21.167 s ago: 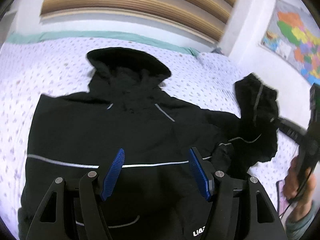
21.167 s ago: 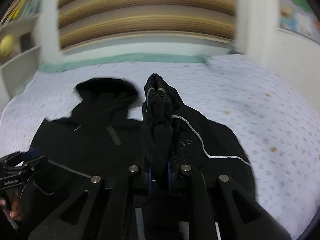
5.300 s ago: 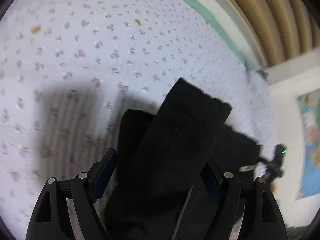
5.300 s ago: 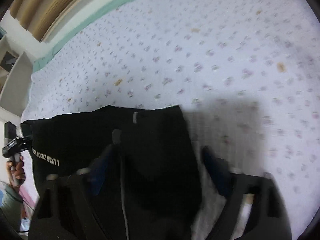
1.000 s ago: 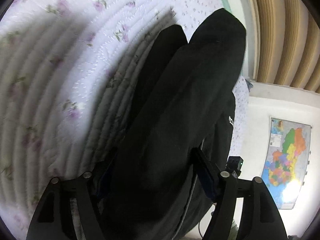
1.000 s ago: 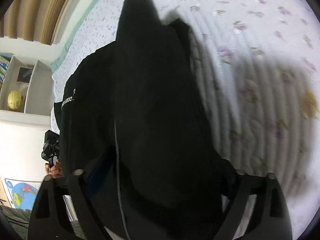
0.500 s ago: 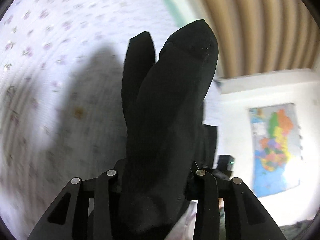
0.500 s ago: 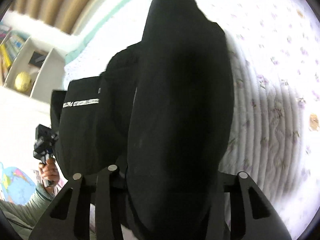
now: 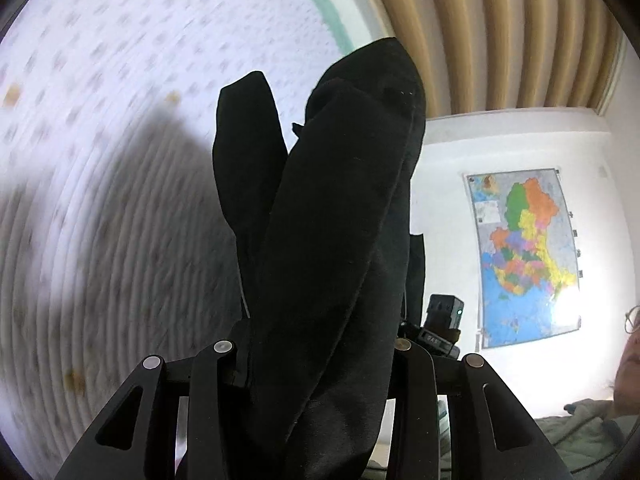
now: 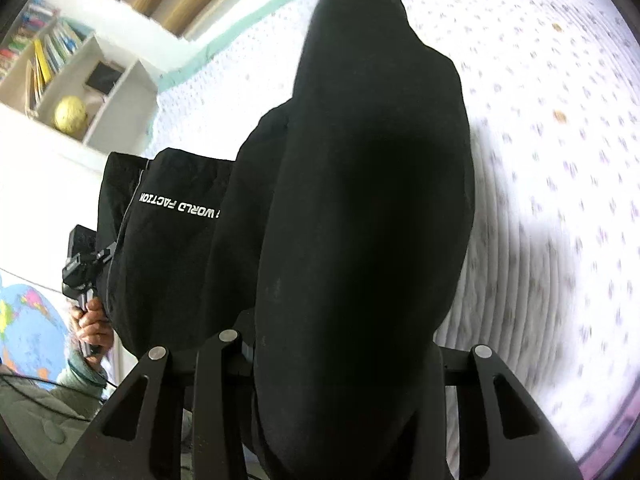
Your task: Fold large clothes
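In the left wrist view, the left gripper (image 9: pixel 320 360) is pinching a thick bundle of the black, folded fabric jacket (image 9: pixel 332 240), its jaws pressing in on the cloth from both sides so that the fingertips themselves are buried in it. The bundle is standing up between the black finger arms in two rounded lobes and is hanging clear above the white quilted bedspread with small purple flowers (image 9: pixel 100 160), which is throwing back a dark shadow beneath it. Behind, a ribbed tan headboard (image 9: pixel 500 32) is rising above a white wall carrying a colourful wall map (image 9: pixel 524 256), and part of the right gripper's black body is peeking out just past the cloth. In the right wrist view, the right gripper (image 10: pixel 344 360) is likewise clamping a fat fold of the same jacket (image 10: pixel 368 208), its pads hidden in the fabric. A further panel of the garment with white lettering is stretching away to the left towards the left gripper (image 10: pixel 84 256), which a hand (image 10: pixel 92 324) is gripping by its handle. A white shelf unit holding books and a yellow ball (image 10: pixel 70 114) is showing at upper left.
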The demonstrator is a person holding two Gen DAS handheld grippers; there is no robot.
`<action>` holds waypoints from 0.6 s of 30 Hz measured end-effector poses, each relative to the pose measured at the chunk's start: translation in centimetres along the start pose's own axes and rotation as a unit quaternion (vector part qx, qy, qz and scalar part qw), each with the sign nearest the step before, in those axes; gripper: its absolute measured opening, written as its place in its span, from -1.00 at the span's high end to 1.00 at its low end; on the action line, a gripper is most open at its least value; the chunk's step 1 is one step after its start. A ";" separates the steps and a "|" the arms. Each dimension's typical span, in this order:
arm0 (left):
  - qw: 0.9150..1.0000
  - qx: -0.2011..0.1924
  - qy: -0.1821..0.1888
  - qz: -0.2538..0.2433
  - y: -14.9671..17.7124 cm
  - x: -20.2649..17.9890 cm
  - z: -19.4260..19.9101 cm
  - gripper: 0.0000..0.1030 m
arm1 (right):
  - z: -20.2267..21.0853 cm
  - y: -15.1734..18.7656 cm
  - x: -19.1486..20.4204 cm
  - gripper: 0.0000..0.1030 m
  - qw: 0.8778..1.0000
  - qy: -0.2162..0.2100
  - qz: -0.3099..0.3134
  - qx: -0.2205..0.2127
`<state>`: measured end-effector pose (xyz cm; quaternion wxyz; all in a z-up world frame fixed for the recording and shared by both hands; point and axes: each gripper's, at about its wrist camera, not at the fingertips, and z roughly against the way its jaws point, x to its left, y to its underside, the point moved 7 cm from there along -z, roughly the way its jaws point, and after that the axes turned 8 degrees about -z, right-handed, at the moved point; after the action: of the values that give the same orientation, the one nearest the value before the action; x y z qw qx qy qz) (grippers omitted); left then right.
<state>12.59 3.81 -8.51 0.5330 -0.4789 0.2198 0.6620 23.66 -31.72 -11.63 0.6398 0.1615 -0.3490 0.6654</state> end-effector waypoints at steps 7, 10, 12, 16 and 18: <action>0.999 -0.030 0.017 0.024 4.0 5.6 0.8 0.24 | -1.9 3.1 -3.0 0.12 1.000 0.003 0.008 -0.007; 0.998 -0.045 0.009 0.046 4.8 9.4 0.4 0.14 | -2.9 3.8 -5.4 0.02 1.000 -0.012 0.001 -0.008; 0.994 -0.053 0.034 0.087 5.5 12.5 -0.2 0.13 | -3.8 4.6 -6.4 -0.11 1.000 -0.024 -0.006 -0.016; 0.994 -0.069 0.058 0.059 6.3 12.6 0.1 0.10 | -3.5 6.3 -8.4 -0.22 0.997 -0.046 -0.013 -0.059; 0.997 -0.067 0.032 0.022 6.6 11.8 0.6 0.09 | -2.7 6.9 -8.6 -0.24 0.996 -0.041 -0.016 -0.082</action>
<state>6.59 7.93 -19.89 0.4778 -0.5297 0.2018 0.6711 18.75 -35.83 -21.00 0.6466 0.1414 -0.4260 0.6168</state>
